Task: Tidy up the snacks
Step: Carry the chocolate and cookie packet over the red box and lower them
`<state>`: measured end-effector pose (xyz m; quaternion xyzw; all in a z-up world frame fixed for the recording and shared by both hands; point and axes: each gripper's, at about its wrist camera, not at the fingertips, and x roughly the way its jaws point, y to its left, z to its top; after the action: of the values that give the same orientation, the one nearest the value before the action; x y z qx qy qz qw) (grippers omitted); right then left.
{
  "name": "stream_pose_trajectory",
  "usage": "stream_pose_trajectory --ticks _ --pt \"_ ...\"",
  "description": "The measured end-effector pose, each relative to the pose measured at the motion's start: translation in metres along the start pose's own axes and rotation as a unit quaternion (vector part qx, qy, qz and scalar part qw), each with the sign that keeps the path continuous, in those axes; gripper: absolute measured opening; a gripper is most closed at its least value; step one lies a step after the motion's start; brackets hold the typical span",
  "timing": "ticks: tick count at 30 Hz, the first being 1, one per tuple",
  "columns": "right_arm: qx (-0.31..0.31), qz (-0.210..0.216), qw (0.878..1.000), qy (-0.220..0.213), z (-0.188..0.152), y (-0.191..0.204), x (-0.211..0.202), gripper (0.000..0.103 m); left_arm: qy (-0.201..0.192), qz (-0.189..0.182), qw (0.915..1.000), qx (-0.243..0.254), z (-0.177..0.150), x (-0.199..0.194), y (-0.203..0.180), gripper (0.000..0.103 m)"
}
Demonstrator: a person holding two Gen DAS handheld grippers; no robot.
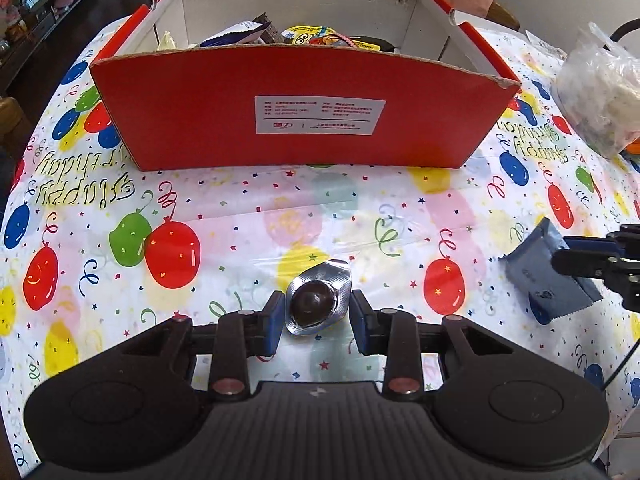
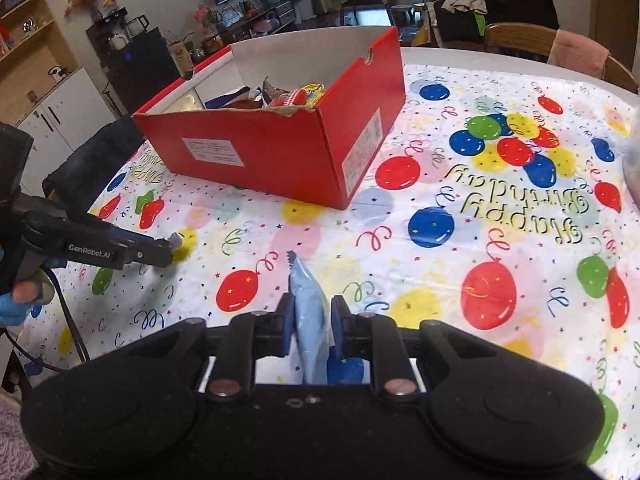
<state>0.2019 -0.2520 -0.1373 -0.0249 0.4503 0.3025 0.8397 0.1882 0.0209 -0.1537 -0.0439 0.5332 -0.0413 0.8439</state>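
On a table covered by a balloon-print birthday tablecloth [image 1: 224, 216], a red cardboard box [image 1: 304, 108] stands at the far side, open at the top, with several snack packets [image 1: 248, 32] lying inside it. In the left wrist view, the left gripper [image 1: 317, 316] points down at the cloth with a small foil-cupped chocolate [image 1: 316, 300] between its blue pads; the left pad touches the foil rim, while a narrow gap shows between the foil and the right pad, so the pictures do not settle whether the chocolate is gripped. The chocolate sits near the camera, well apart from the box. In the right wrist view, the right gripper [image 2: 311, 322] is closed on a light blue snack packet [image 2: 310, 312], which stands on edge between the pads with its serrated end pointing toward the box. The same packet shows at the right edge of the left wrist view, just above the cloth. At the left of the right wrist view, a gloved hand [image 2: 16, 300] holds the left gripper's handle. A clear plastic bag [image 1: 600, 88] lies to the right of the box.
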Motion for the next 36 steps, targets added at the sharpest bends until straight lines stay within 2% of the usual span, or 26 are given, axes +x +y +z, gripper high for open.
stream_pose_trajectory --ticks 2,7,15,20,25,29,36 --pt "-0.001 0.000 1.000 0.002 -0.001 0.001 0.004 0.023 -0.001 0.001 1.0000 0.001 -0.001 -0.002 -0.001 0.033" --pt "-0.015 0.006 1.000 0.014 0.000 0.008 0.013 0.027 -0.001 0.001 1.0000 -0.001 -0.003 -0.004 -0.003 0.033" --pt "-0.039 -0.034 0.998 0.033 -0.006 0.017 0.031 0.036 -0.002 0.003 1.0000 -0.003 -0.008 -0.007 -0.003 0.033" --pt "-0.055 -0.044 0.997 0.034 -0.009 0.022 0.036 0.037 -0.002 0.004 1.0000 -0.007 -0.011 -0.010 -0.002 0.033" --pt "-0.052 -0.048 0.997 0.029 -0.010 0.023 0.034 0.033 -0.003 0.007 0.9999 -0.009 -0.012 -0.010 -0.001 0.033" --pt "-0.041 -0.046 0.998 0.025 -0.009 0.023 0.031 0.018 -0.002 0.008 0.9999 -0.014 -0.012 -0.010 0.001 0.033" --pt "-0.030 -0.036 0.999 0.010 -0.007 0.031 0.016 0.017 -0.004 0.012 0.9998 -0.016 -0.010 -0.015 -0.002 0.033"
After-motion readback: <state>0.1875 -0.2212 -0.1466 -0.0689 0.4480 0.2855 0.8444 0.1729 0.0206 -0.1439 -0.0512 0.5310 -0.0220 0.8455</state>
